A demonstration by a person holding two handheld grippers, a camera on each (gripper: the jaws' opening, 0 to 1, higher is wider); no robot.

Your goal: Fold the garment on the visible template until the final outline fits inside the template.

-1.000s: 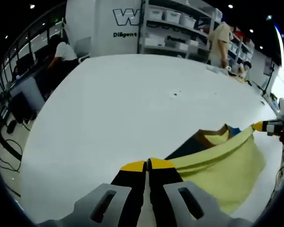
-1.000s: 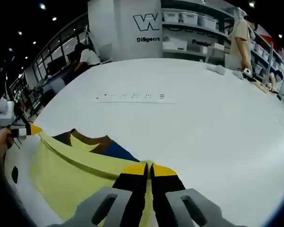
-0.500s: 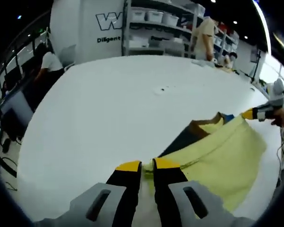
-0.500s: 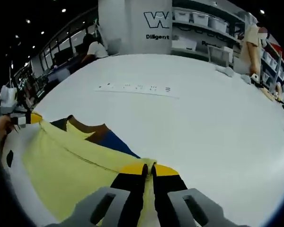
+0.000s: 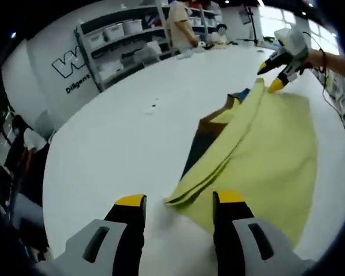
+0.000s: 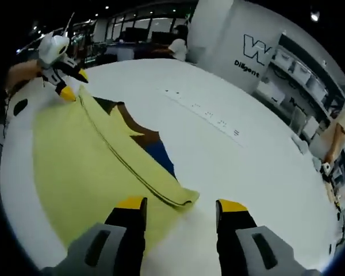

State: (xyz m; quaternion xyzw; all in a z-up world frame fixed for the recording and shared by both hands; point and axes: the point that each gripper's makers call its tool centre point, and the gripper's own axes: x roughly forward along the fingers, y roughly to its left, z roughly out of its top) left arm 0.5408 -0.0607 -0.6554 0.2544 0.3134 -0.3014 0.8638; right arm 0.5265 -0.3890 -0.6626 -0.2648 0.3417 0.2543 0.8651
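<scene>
A yellow garment (image 5: 264, 138) lies folded on the white table (image 5: 115, 144), its doubled edge running from one gripper to the other. Dark, brown and blue patches (image 5: 206, 135) stick out from under that edge; whether they are the template is unclear. My left gripper (image 5: 180, 201) is open, and the garment's corner (image 5: 173, 199) lies loose between its jaws. My right gripper (image 6: 182, 204) is open too, with the other corner (image 6: 186, 197) lying just ahead of it. The garment (image 6: 80, 149) stretches away to the left gripper (image 6: 75, 85). The right gripper (image 5: 269, 76) stands open at the far corner.
The table spreads wide beyond the garment. A long strip with small marks (image 6: 201, 109) lies on it, along with a small dark speck (image 5: 153, 105). A black mark (image 6: 20, 106) sits near the table edge. Shelves (image 5: 121, 34) and people stand past the far side.
Both grippers were shut on the garment's folded edge; both have opened and let it go. The edge now rests on the table, and both views have rolled.
</scene>
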